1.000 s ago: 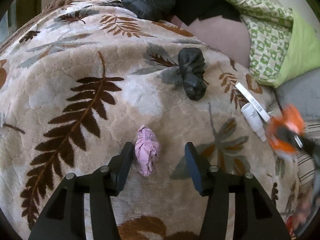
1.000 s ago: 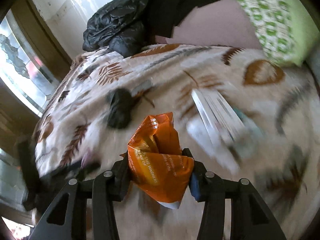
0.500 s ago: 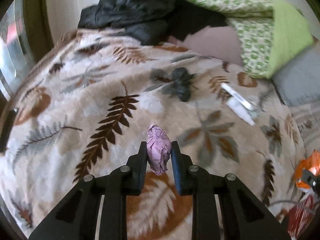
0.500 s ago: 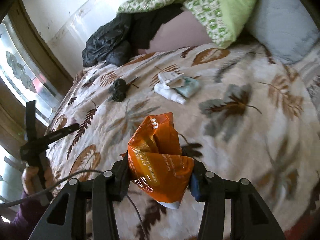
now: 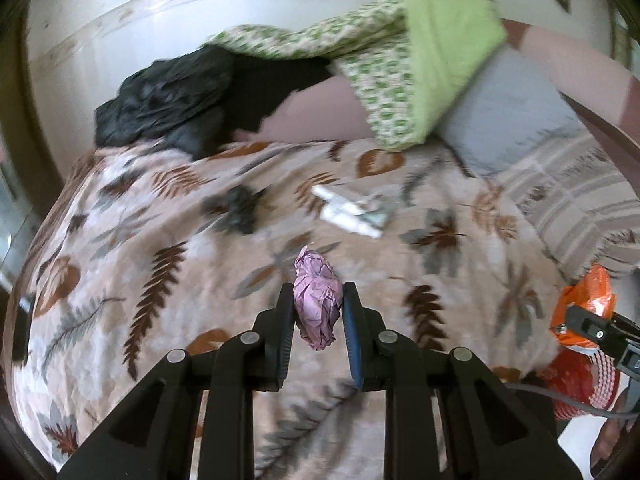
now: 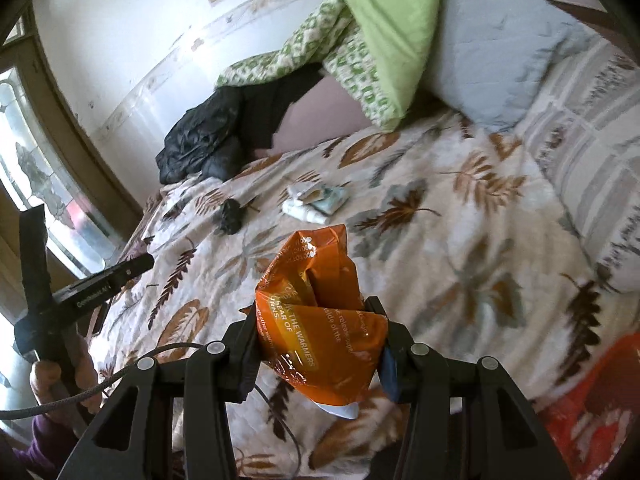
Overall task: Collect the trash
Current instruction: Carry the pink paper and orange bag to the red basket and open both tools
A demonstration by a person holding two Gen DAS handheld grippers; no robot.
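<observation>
Currently in hand: left tool (image 5: 317,312) pinching crumpled pink paper (image 5: 317,303); right tool (image 6: 320,334) pinching orange wrapper (image 6: 320,320). Remaining on bed, frame centre: black wad (image 6: 231,216), white tubes (image 6: 306,210).

On the blanket (image 6: 460,216), the tubes (image 6: 316,202) lie right of the crumpled bag (image 6: 231,218), pillows (image 6: 492,40) behind.

White print on the crumpled orange wrapper (image 6: 320,320) reads "THE WARMERS", with broken bits like "EAR OF" and "RNS" beside it; the smaller lines blur. The other gripper's black body (image 6: 96,284) carries tiny white lettering, too small to read.
</observation>
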